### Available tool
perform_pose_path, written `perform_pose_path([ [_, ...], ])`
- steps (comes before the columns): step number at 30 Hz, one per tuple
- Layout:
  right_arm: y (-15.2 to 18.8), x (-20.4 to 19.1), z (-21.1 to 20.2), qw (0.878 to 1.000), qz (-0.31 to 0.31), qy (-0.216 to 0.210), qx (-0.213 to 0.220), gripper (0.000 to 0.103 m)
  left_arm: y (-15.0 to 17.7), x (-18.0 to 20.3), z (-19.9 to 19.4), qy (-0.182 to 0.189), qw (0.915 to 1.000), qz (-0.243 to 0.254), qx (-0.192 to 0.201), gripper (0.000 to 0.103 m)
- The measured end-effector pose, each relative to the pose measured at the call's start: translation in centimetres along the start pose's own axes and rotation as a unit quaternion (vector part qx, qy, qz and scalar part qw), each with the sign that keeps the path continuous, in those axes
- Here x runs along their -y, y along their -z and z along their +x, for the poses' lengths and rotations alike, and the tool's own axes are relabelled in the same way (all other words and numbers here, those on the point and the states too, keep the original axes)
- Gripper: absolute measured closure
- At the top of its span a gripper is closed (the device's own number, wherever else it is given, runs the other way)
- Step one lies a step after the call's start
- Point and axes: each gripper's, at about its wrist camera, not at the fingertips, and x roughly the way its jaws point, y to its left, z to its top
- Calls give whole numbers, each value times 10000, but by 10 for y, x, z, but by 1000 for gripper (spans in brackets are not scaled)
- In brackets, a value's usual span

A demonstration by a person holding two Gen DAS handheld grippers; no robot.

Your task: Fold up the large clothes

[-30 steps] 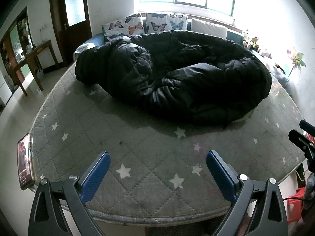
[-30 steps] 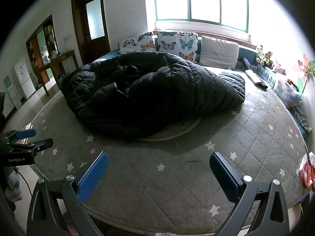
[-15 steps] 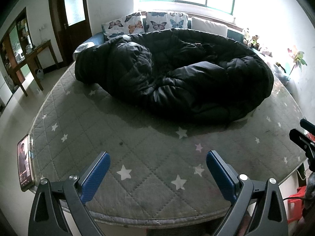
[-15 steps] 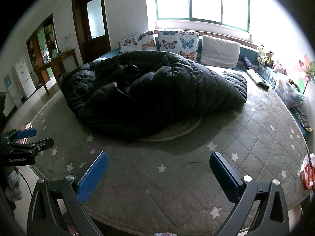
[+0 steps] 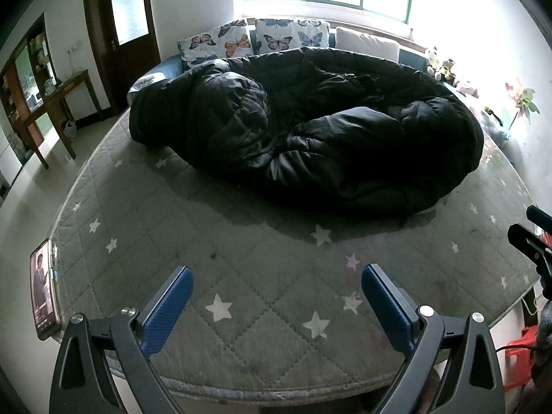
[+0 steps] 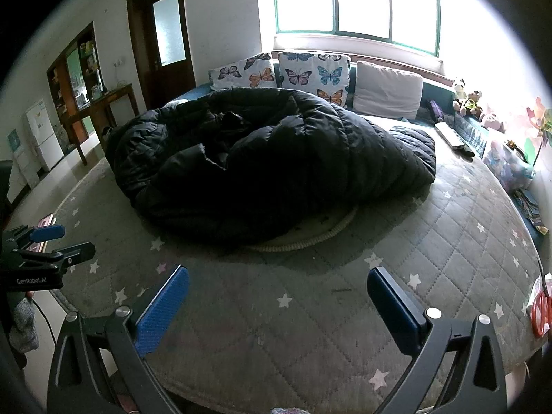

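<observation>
A large black puffer coat (image 5: 310, 127) lies crumpled in a heap on the far half of a round grey star-patterned mattress (image 5: 241, 252); it also shows in the right wrist view (image 6: 269, 165). My left gripper (image 5: 276, 276) is open and empty, hovering over the mattress's near edge, well short of the coat. My right gripper (image 6: 277, 277) is open and empty, also over the near part of the mattress (image 6: 431, 241). Each gripper shows at the edge of the other's view: the right gripper (image 5: 531, 238) and the left gripper (image 6: 51, 241).
Butterfly pillows (image 6: 300, 72) and a white pillow (image 6: 388, 91) line the back under a bright window. A phone (image 5: 43, 293) lies on the mattress's left edge. Red scissors (image 6: 540, 310) lie at the right edge. A wooden table (image 5: 51, 103) and door stand at left.
Both grippers have crept slightly forward toward the coat; their jaws stay open. The coat has not moved.
</observation>
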Motion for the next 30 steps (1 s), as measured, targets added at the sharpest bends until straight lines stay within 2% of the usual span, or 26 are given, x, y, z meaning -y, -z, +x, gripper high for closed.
perform_pose_path([
  [11,-16,-1,6,9998,-173,30,7,0,-15,-1,3,11,9999,154,49,0],
  [21,-55,4,17,9991,-396,-61,127,0,-68,0,5,96,9987,346,359,0],
  [25,-70,3,27,9984,-531,-100,146,0,-94,12,14,353,9964,620,458,1],
  [27,-79,3,35,9980,-564,-256,98,1,-105,23,24,622,9931,901,418,1],
  [30,-86,2,46,9972,-635,-397,-1,6,-116,35,43,833,9888,1210,268,4],
])
